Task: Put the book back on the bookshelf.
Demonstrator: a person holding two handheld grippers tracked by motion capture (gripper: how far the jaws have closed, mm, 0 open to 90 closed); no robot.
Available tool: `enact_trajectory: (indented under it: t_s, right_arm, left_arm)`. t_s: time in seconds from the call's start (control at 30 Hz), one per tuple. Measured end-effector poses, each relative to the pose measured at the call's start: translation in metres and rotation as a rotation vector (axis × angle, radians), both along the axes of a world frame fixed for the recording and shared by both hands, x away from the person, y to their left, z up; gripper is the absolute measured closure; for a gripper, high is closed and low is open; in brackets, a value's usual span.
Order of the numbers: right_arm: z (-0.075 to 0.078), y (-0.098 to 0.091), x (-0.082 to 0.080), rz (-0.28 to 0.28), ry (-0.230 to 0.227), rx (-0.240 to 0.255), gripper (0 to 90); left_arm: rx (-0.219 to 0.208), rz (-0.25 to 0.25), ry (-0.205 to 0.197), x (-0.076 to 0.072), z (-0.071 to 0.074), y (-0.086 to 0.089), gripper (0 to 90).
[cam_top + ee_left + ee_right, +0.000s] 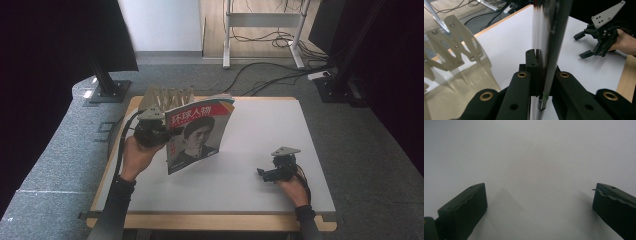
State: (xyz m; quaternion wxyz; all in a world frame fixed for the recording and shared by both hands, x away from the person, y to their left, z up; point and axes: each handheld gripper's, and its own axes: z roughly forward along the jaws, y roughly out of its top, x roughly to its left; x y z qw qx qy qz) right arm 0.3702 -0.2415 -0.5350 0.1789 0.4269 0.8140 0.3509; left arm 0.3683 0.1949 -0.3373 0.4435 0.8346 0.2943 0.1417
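- Left tool is clamped on the magazine's edge, holding it upright above the bench near a wooden rack.
- Right tool rests low on the bench, jaws spread, empty.
- Risk: one-edge grip may let the glossy magazine sag or slip out.

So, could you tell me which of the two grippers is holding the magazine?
The left gripper, jaws clamped on the magazine; the right gripper is open over the bare table.

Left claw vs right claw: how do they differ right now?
The left claw is shut on the magazine, lifted off the table; the right claw is open, with nothing between its jaws. Left holds the magazine upright; right sits low over bare table. Both are black, hand-held.
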Motion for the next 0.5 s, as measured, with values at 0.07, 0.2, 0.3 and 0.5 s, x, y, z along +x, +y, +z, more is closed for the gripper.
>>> enact_trajectory:
  t_s: [0.07,0.2,0.3,0.5]
  right_arm:
    - [-0.001,0.002,0.0,0.001,0.004,-0.016,0.0]
    - [-0.001,0.001,0.0,0.001,0.008,-0.008,0.0]
    - [-0.001,0.001,0.0,0.001,0.007,-0.009,0.0]
    - [-0.001,0.001,0.0,0.002,0.007,-0.008,0.0]
  left_arm:
    - [-0.007,0.012,0.002,-0.002,0.001,0.007,87.1]
    - [-0.013,0.042,0.001,-0.006,0.005,0.021,87.1]
    - [-0.02,0.065,0.001,-0.008,0.007,0.03,87.1]
    - [-0.033,0.119,-0.002,-0.016,0.013,0.051,87.1]
